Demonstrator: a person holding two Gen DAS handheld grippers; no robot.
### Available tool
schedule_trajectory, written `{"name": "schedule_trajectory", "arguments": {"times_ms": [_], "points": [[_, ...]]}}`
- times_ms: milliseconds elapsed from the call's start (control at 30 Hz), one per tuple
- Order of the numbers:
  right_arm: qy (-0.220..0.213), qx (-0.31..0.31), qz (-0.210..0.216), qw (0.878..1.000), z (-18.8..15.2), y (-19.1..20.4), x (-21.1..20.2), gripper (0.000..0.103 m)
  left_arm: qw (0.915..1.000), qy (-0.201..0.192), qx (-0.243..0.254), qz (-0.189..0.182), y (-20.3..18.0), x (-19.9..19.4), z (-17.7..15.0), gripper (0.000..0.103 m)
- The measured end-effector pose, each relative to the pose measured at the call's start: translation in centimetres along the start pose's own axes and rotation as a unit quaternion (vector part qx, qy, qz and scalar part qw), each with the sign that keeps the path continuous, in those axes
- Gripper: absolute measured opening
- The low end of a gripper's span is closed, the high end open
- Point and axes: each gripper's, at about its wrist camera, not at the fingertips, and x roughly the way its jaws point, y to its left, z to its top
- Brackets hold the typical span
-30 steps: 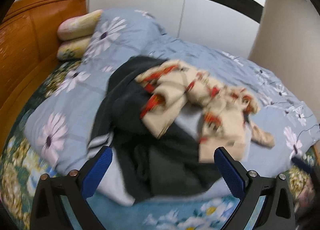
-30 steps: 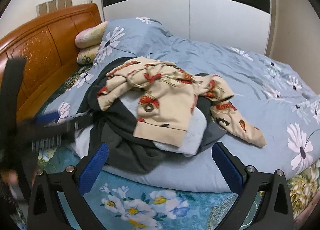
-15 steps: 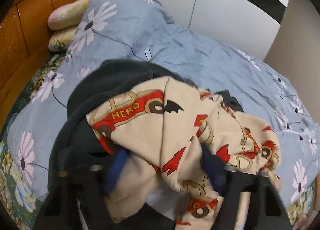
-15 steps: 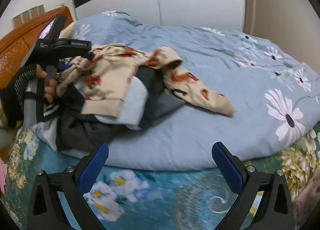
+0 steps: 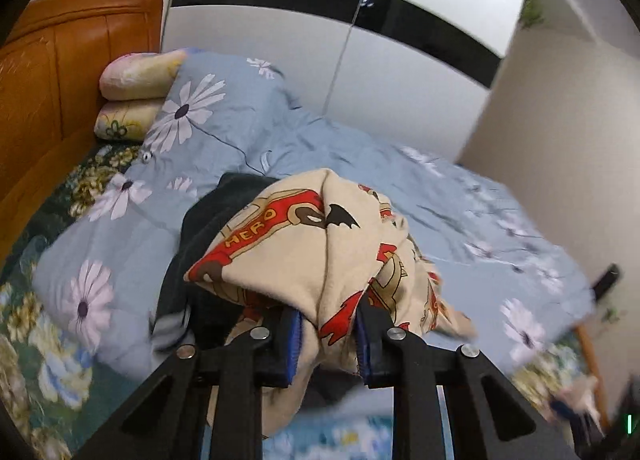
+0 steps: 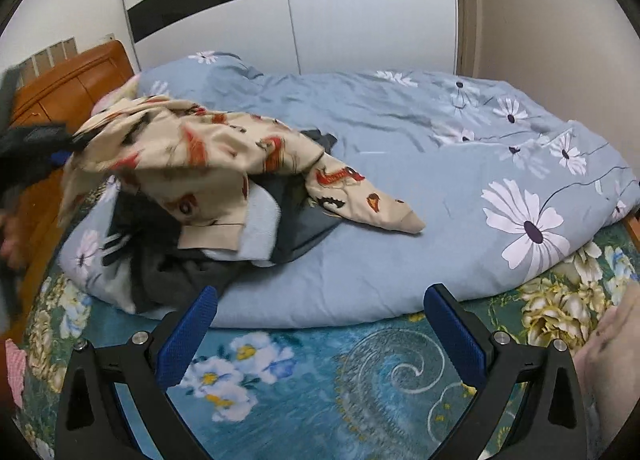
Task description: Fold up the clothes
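Observation:
A cream garment with red car prints [image 5: 304,256] hangs bunched from my left gripper [image 5: 326,334], which is shut on its fabric and holds it lifted above the pile. In the right wrist view the same garment [image 6: 208,151] is stretched up to the left, one sleeve trailing on the blue duvet [image 6: 400,163]. Dark clothes [image 6: 192,268] and a light blue piece [image 6: 260,223] lie under it. My right gripper [image 6: 318,318] is open and empty, back from the bed edge, over the floral sheet.
The bed has a blue daisy duvet [image 5: 224,127], a green floral sheet [image 6: 360,380], pillows [image 5: 136,75] and an orange wooden headboard [image 5: 60,71]. A white and black wardrobe [image 6: 360,19] stands behind. A hand shows at the right edge [image 6: 616,360].
My left gripper closed on the cream garment and lifted it off the pile. My right gripper drew back and stayed open.

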Motion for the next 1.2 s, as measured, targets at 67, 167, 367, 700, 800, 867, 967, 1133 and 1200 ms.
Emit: {"name": "schedule_trajectory", "arguments": {"times_ms": [67,167,367,700,800,867,967,1133,1200], "points": [[-0.005,-0.004,0.006,1.000,-0.5,1.0,-1.5,0.103,0.9997,0.016,-0.007,-0.015,2.2,-3.4,-3.7,0.024],[0.003,-0.024,0.015,1.000,-2.4,2.9,-3.3,0.103,0.9989,0.046,-0.006,0.002,6.4,-7.4,-11.0,0.024],[0.068,-0.062,0.049,0.995,-7.0,7.7,-2.1,0.103,0.9798,0.167,-0.056,0.095,14.3,-9.0,-26.0,0.024],[0.230,-0.018,0.136,0.963,-12.8,17.0,6.2,0.092,0.9747,0.184,-0.119,0.045,15.2,-11.4,-31.3,0.024],[0.276,0.021,0.138,0.951,-14.7,18.5,8.9,0.072,0.9779,0.179,-0.102,0.036,15.0,-12.5,-30.7,0.024],[0.306,0.048,0.139,0.941,-16.0,19.4,10.6,0.060,0.9800,0.174,-0.094,0.028,14.7,-12.9,-30.3,0.024],[0.334,0.086,0.150,0.927,-17.1,19.6,11.6,0.021,0.9827,0.165,-0.082,0.021,14.2,-13.1,-29.4,0.024],[0.291,0.118,0.177,0.933,-13.7,18.5,9.9,0.001,0.9933,0.096,-0.063,0.006,13.1,-14.1,-24.7,0.024],[0.243,0.093,0.196,0.945,-10.0,18.4,7.4,0.001,0.9969,0.056,-0.054,-0.009,12.0,-15.1,-22.3,0.024]]}}
